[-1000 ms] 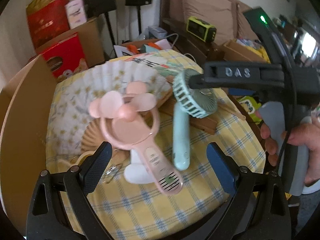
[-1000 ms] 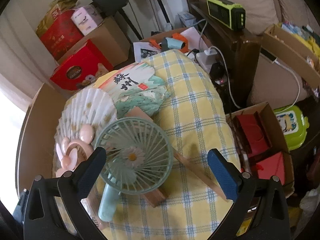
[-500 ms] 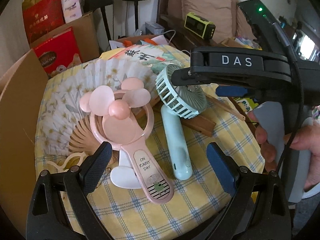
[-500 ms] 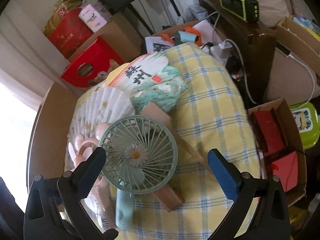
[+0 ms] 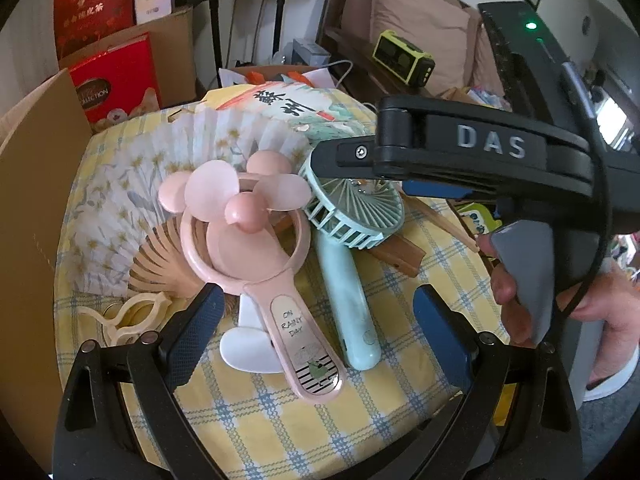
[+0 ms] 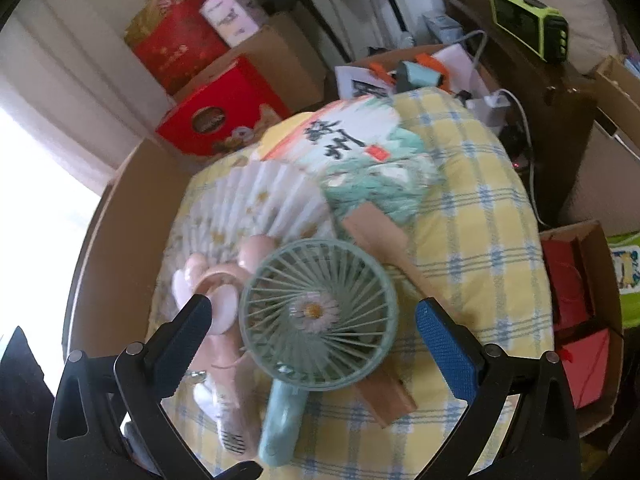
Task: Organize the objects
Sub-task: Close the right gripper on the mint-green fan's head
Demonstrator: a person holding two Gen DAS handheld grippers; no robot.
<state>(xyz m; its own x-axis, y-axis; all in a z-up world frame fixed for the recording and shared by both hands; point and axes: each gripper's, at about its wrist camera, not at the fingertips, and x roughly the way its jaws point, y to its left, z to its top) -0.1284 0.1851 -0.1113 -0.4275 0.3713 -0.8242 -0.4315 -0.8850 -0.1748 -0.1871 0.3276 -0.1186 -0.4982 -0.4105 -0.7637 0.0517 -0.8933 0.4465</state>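
1. Both grippers are hanging with jaws spread wide, holding nothing: left gripper (image 5: 314, 322) low over the pink fan (image 5: 256, 248), right gripper (image 6: 312, 338) straddling the green fan's (image 6: 318, 312) round cage from above.
2. Pink fan is lying on the yellow checked cloth (image 5: 304, 416), its handle pointing toward the left camera.
3. Green fan is lying just beside it, head resting on a wooden block (image 5: 398, 252).
4. Two paper folding fans (image 5: 168, 168) are sitting spread open behind; right view is blurring, so contact between the fans is hard to judge.
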